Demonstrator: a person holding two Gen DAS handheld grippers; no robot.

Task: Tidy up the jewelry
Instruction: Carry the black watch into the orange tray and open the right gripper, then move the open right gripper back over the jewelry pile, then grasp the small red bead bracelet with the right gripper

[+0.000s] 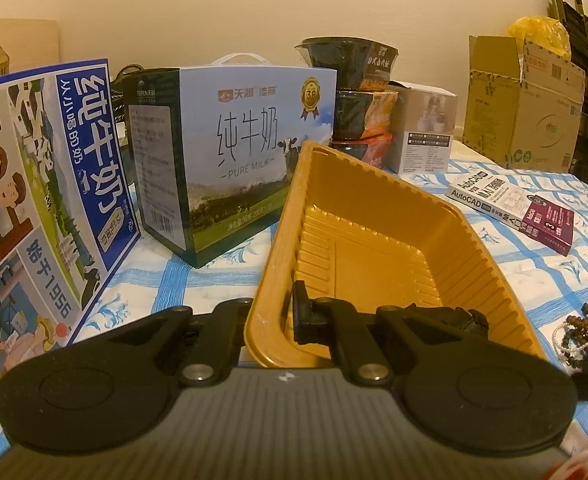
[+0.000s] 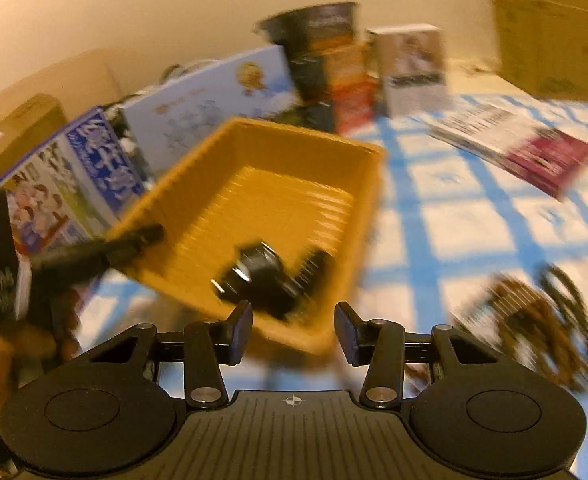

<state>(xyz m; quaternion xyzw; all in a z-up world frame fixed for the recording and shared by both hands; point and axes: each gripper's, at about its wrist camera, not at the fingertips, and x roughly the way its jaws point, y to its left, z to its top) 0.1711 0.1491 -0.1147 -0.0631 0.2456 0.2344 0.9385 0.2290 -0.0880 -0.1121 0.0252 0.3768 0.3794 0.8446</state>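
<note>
Checked cloth (image 1: pixel 221 280), left claw (image 1: pixel 271 320) clamping tray (image 1: pixel 374 216) rim, beads (image 1: pixel 586 330) right, blurry.

You are working in a home, in a room used partly for storage. The bench (image 1: pixel 221 280) carries a blue-and-white checked household cloth. Along the plain cream wall (image 1: pixel 213 8) stand two retail milk cartons (image 1: pixel 233 152), stacked instant-noodle bowls (image 1: pixel 354 92) and a small white appliance box (image 1: pixel 426 128). An opened corrugated shipping carton (image 1: pixel 522 112) sits at the far corner. An AutoCAD manual (image 1: pixel 514 208) lies flat on the cloth.
</note>
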